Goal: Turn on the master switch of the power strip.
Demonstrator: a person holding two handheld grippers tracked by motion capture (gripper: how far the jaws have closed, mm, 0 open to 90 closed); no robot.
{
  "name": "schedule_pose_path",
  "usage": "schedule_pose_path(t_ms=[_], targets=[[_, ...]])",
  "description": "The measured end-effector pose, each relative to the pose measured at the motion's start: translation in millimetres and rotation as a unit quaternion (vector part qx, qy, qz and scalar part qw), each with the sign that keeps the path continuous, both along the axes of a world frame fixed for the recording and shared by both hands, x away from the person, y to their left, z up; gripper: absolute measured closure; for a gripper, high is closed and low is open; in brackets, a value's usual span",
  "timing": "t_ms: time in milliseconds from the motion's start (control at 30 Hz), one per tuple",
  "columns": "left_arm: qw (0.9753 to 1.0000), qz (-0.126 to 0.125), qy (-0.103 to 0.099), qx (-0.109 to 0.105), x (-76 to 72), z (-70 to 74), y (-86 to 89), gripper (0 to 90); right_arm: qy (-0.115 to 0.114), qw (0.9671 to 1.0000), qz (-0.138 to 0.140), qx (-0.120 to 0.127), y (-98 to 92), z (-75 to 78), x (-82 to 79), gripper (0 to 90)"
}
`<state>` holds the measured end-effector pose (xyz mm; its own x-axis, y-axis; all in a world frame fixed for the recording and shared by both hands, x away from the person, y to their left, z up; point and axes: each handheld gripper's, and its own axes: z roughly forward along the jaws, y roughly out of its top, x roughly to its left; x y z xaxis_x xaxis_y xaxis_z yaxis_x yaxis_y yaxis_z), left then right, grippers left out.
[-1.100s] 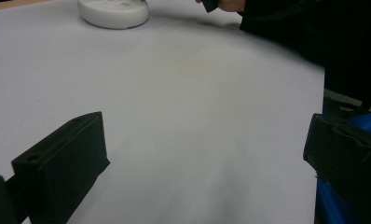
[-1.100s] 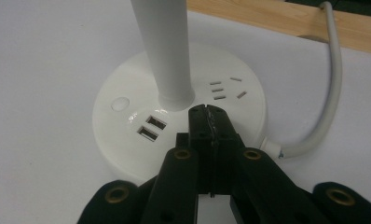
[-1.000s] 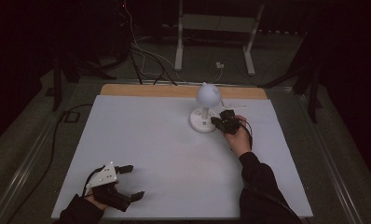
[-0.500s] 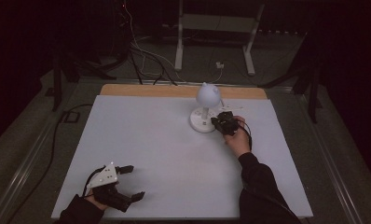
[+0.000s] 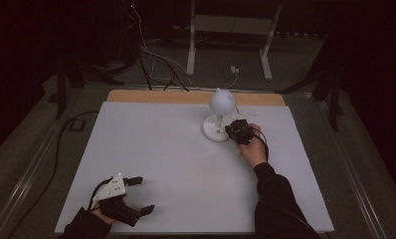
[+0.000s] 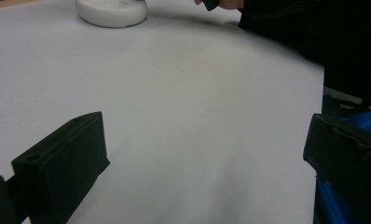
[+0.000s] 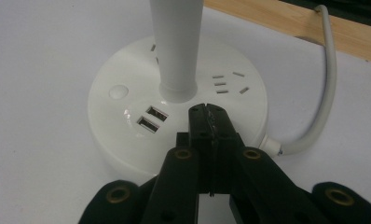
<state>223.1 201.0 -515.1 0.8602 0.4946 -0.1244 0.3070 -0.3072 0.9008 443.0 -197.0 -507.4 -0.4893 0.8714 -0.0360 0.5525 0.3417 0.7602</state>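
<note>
Right gripper view shows the right hand-held gripper point(image 7: 207, 114), jaws pressed together and empty, now poised over the lamp base point(image 7: 127, 135) after edging closer, likely to press its button point(image 7: 118, 91), while the left hand-held gripper point(image 5: 136, 195) rests wide apart on the table point(image 5: 176, 169).

So the right gripper point(image 5: 237, 130) has slid a bit left and in toward the small white desk lamp with the round plastic base point(image 5: 216, 133). Its jaws are pressed together, tips now sitting right over the base's top, just beside the stem point(image 7: 176, 51).
</note>
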Motion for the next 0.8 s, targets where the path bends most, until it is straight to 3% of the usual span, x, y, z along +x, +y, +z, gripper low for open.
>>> schedule_pose_path(t_ms=[467,800], targets=[[1.0,-0.001,0.001,0.0,0.0,0.0,-0.2,0.1,0.0,1.0,-0.001,-0.001,0.5,-0.5,-0.2,90.0],[1.0,0.002,-0.001,-0.002,0.6,0.2,0.4,0.1,-0.003,0.9996,0.001,-0.026,5.4,2.3,-0.1,90.0]])
